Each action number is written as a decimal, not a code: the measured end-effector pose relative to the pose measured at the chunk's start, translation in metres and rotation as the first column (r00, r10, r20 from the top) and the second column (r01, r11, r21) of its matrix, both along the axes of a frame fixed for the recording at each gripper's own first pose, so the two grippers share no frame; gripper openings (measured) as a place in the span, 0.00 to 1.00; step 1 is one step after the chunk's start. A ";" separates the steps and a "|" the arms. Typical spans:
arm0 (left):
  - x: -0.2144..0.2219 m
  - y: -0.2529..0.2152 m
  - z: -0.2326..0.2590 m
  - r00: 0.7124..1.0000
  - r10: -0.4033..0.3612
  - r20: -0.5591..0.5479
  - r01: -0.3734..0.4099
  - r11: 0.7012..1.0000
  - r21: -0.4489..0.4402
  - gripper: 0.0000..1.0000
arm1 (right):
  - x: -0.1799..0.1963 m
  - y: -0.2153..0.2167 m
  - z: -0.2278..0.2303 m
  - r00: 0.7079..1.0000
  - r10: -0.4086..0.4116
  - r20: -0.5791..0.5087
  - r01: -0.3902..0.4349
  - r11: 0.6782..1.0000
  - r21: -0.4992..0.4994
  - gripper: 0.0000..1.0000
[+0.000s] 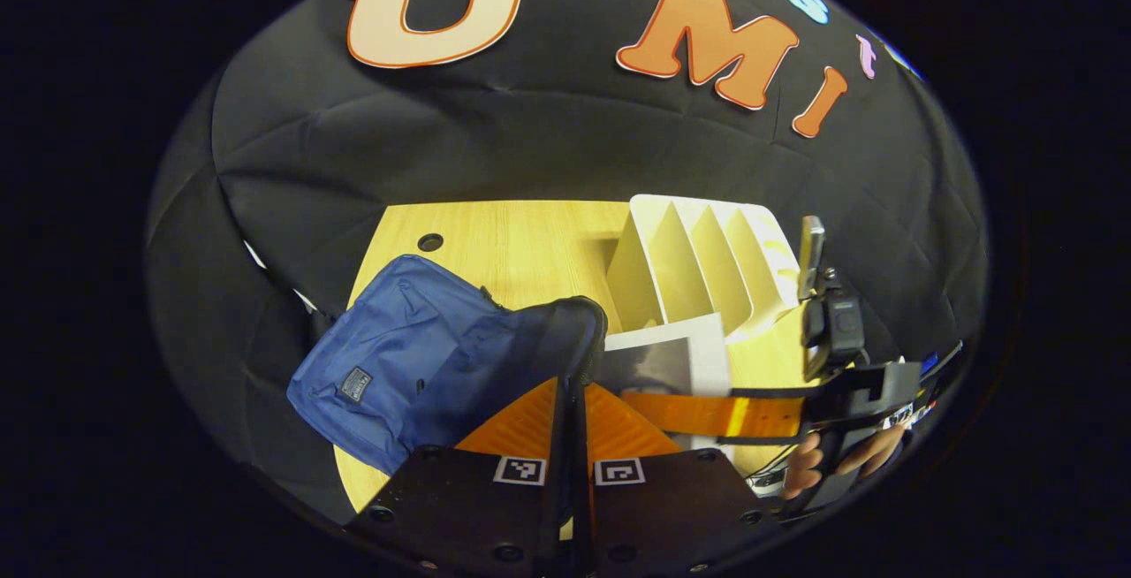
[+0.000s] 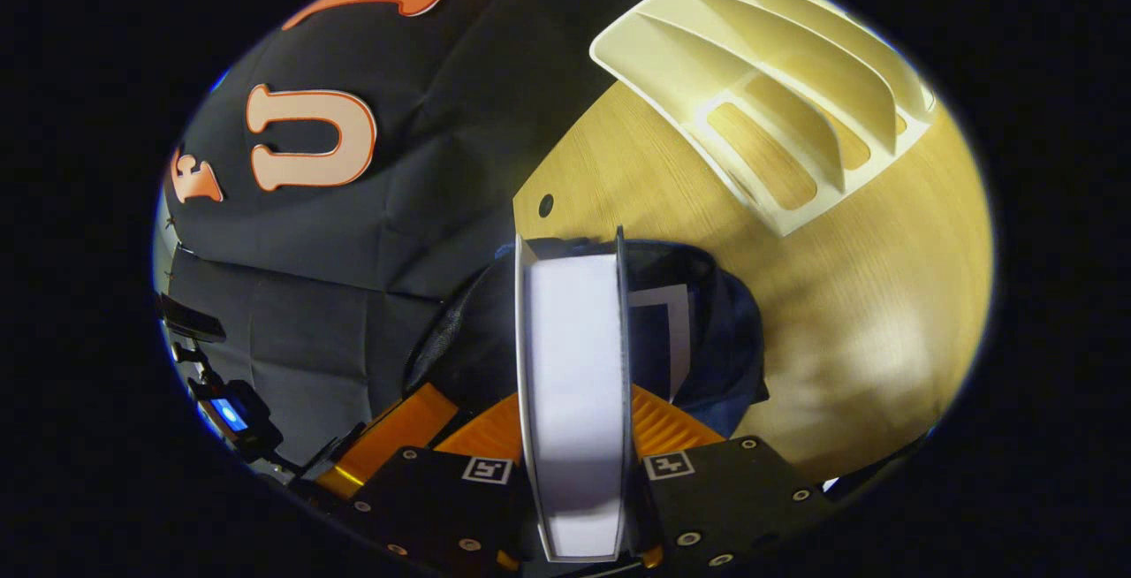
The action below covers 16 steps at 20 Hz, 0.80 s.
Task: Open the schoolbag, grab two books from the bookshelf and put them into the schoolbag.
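book [image 2: 574, 401]: lower end hidden between right gripper fingers
second book [image 2: 664, 335]: mostly inside bag [image 2: 733, 339], title unreadable
bag label [image 1: 356, 384]: too small

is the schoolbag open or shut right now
Open. The left hand-held gripper pinches the schoolbag rim, holding its mouth wide; a book in the right hand-held gripper stands above the opening.

Navy-blue schoolbag [image 1: 398, 357] with a small grey patch — its open mouth dark inside. The bookshelf [image 1: 707, 269] is cream-white, the tabletop [image 1: 504, 238] pale yellow wood grain. The book [image 2: 574, 384] shows white page edges — another book [image 1: 663, 357] is white-bordered grey.
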<state>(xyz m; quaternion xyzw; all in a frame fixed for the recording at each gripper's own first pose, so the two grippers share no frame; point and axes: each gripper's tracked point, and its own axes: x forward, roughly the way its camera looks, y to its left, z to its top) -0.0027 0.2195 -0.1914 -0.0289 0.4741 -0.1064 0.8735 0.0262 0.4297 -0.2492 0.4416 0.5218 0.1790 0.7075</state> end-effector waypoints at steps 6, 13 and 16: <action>-0.003 -0.004 0.004 1.000 -0.004 -0.024 0.003 1.000 -0.028 0.06 | -0.005 0.044 -0.023 1.000 0.022 -0.014 -0.022 1.000 0.019 0.39; -0.007 -0.006 0.009 1.000 -0.005 -0.029 0.003 0.999 -0.048 0.06 | 0.015 0.067 -0.039 0.998 -0.052 -0.019 0.054 0.991 0.121 0.39; -0.008 -0.007 0.009 0.999 -0.014 -0.033 0.012 0.999 -0.048 0.06 | 0.022 0.070 -0.049 0.998 -0.068 0.000 0.068 0.990 0.122 0.39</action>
